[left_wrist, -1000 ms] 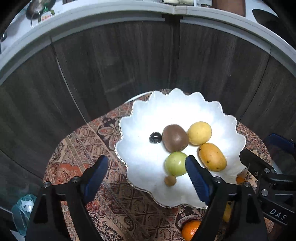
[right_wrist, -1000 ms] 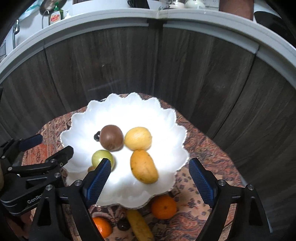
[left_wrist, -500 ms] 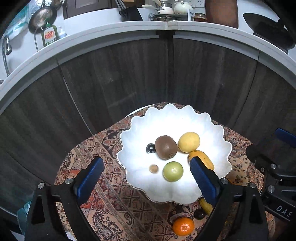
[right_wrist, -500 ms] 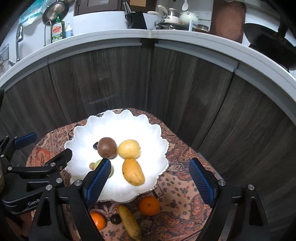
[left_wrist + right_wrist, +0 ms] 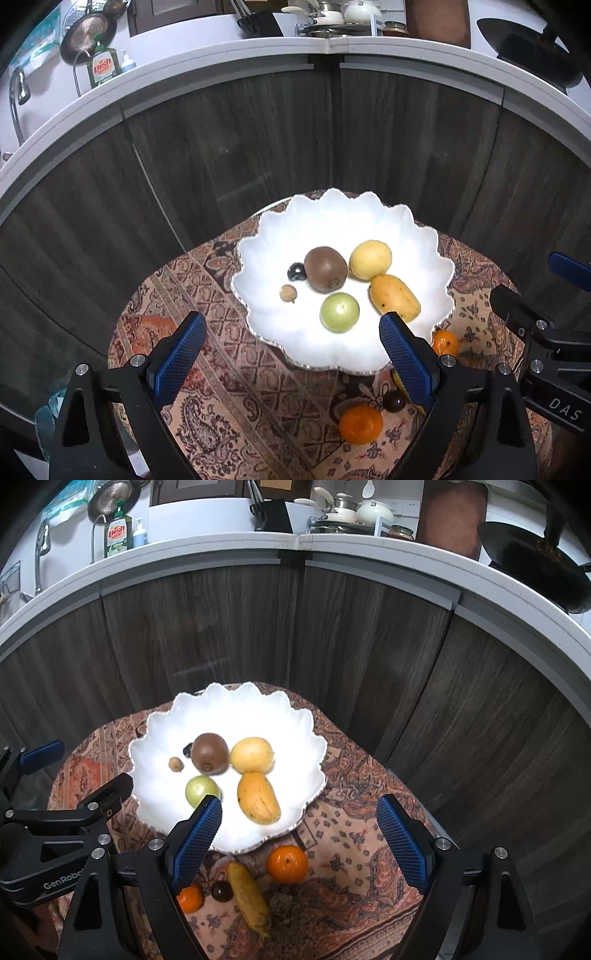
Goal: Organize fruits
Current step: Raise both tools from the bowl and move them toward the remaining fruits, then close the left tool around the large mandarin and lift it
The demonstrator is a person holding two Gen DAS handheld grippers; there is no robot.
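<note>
Patterned cloth (image 5: 258,387) | white bowl (image 5: 424,251): kiwi (image 5: 325,269), lemon (image 5: 370,259), mango (image 5: 394,297)

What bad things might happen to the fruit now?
1. The white bowl holds round fruit lying loose: the kiwi or lemon might roll if the bowl gets bumped.
2. Two oranges, a banana and a dark plum sit near the small table's front edge; a nudge might knock them off.
3. The left hand-held gripper and right hand-held gripper are close together and may collide.
</note>
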